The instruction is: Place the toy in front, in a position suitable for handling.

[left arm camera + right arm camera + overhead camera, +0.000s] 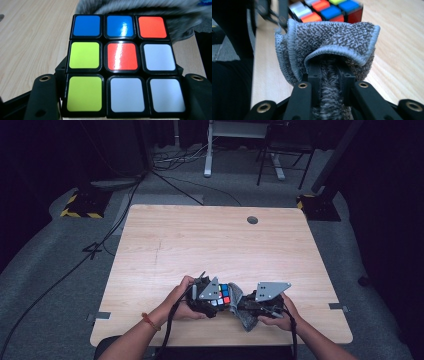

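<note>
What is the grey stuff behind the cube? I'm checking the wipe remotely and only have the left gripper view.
Observer: A grey cloth, bunched and clamped between the right gripper's jaws.
Operator: Is it touching the cube?
Observer: In the high view the cloth lies against the right side of the cube.
Operator: Where on the table is all this?
Observer: Near the person's edge of the wooden table, with the left gripper shut on the cube.

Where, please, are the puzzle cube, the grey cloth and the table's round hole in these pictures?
puzzle cube (122, 56), left gripper view, red centre sticker.
grey cloth (329, 37), right gripper view, bunched front fold.
round hole (252, 220), high view, its middle.
</note>
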Available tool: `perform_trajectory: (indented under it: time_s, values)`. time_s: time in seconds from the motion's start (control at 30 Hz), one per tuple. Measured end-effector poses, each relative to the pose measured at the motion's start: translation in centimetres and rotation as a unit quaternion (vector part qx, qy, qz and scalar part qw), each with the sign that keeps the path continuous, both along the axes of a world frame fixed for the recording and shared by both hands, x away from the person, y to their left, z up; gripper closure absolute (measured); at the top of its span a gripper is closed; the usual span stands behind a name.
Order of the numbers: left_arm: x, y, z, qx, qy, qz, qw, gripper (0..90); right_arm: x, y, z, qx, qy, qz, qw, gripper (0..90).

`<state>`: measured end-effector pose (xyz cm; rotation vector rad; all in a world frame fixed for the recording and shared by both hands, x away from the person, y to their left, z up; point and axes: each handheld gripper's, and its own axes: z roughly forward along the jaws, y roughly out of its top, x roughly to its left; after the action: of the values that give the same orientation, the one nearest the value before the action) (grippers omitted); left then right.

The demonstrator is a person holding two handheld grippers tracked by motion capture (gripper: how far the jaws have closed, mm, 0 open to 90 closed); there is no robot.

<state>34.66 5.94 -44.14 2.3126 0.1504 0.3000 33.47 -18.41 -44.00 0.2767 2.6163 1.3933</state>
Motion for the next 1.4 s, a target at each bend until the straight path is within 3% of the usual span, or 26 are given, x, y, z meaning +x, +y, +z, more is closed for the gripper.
perform_trajectory:
  time_s: [0.2, 0.37, 0.5, 0.53, 0.57, 0.67, 0.77, 0.9, 1.0, 1.1, 1.2, 1.4]
  values:
    - [-0.6, -1.0, -0.4, 0.015, 0.005, -0.015, 0.9998, 33.4, -0.2, -0.4, 1.4, 0.031, -0.02, -0.015, 0.9992, 76.6]
    - [-0.7, -1.3, -0.6, 0.017, 0.005, -0.014, 0.9998, 33.4, 0.4, -0.7, 1.0, 0.034, -0.011, -0.024, 0.9991, 76.6]
    - [-0.5, -1.4, -0.8, 0.011, 0.016, -0.016, 0.9997, 33.2, 0.5, -0.6, 1.1, 0.055, -0.006, -0.015, 0.9983, 76.8]
    - [-0.6, -1.6, -0.9, 0.013, 0.017, -0.018, 0.9996, 33.1, 0.4, -0.2, 1.2, 0.065, 0.0, 0.0, 0.9979, 76.8]
    - [-0.7, -1.8, -1.2, 0.024, 0.01, -0.017, 0.9995, 33.1, 0.2, 0.2, 1.3, 0.051, -0.012, 0.001, 0.9986, 76.8]
    - [-0.5, -1.7, -1.2, 0.022, 0.011, -0.014, 0.9996, 33.3, 0.0, 0.5, 1.3, 0.036, -0.026, -0.003, 0.999, 76.8]
    - [-0.7, -1.6, -0.9, 0.016, 0.008, -0.014, 0.9997, 33.4, 0.3, 0.1, 1.2, 0.041, -0.017, -0.008, 0.999, 76.7]
    - [-0.7, -1.1, -0.3, 0.01, -0.002, -0.009, 0.9999, 33.5, 0.7, -0.4, 0.7, 0.014, -0.011, -0.02, 0.9996, 76.7]
    - [-0.7, -0.5, 0.2, -0.006, -0.006, -0.001, 1.0, 33.5, 1.7, -1.0, -0.7, -0.009, 0.015, -0.03, 0.9994, 76.6]
    - [-0.6, -0.1, 0.8, -0.023, -0.006, 0.0, 0.9997, 33.5, 2.0, -1.0, -1.0, -0.02, 0.02, -0.033, 0.9991, 76.5]
    - [-0.7, -0.1, 0.9, -0.013, -0.014, -0.001, 0.9998, 33.5, 2.0, -0.8, -1.1, -0.015, 0.019, -0.03, 0.9992, 76.3]
    - [-0.7, -0.8, 0.0, 0.01, -0.013, -0.001, 0.9999, 33.5, 0.5, -1.0, 1.0, 0.024, -0.012, -0.026, 0.9993, 76.3]
